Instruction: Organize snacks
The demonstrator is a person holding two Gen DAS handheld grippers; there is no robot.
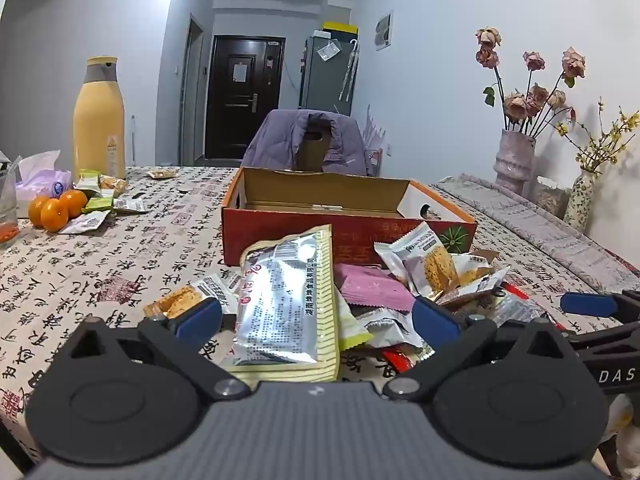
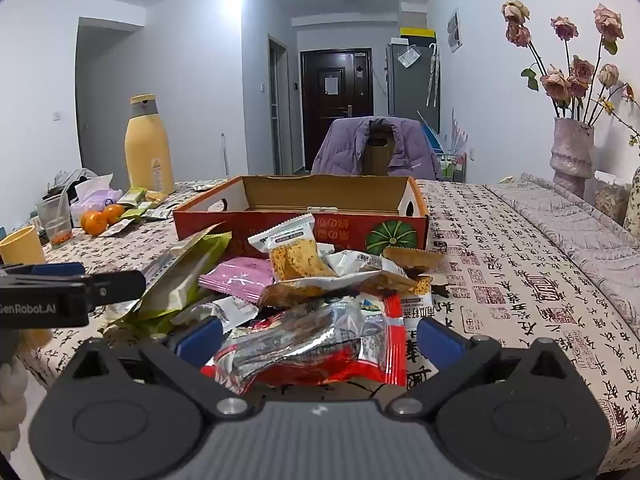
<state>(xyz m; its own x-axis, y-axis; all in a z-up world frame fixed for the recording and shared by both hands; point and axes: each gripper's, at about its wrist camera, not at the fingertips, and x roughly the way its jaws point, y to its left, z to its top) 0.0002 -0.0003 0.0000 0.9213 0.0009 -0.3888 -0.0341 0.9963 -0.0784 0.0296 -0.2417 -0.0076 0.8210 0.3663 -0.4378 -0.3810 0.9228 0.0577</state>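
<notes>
Nearest in the left wrist view, the left gripper [image 1: 316,316] is held with its jaws spread as wide as they go, a silver-and-yellow foil packet [image 1: 286,300] lying between the blue pads but not pressed by them. In the right wrist view the right gripper [image 2: 318,338] is likewise fully spread, with a red-and-silver crinkled packet [image 2: 320,344] between its pads and nothing gripped. Both packets belong to a loose heap of snack packets [image 2: 312,284] piled on the calligraphy-print tablecloth [image 2: 520,280] near the table's front edge. The packets are judged light, soft and slippery; the foil will crumple and slide, and the biscuit packet [image 2: 294,254] is probably fragile, so only gentle closure is advised. A hold is best taken across a flat sealed edge or a narrow middle, one packet at a time. Just beyond the heap, an open red cardboard box [image 2: 300,220] with a pumpkin picture is seen, apparently empty and a likely destination. Further left, tangerines [image 1: 56,208], more wrappers and a yellow bottle [image 1: 99,120] are placed; vases of dried roses [image 1: 514,156] stand far right.
</notes>
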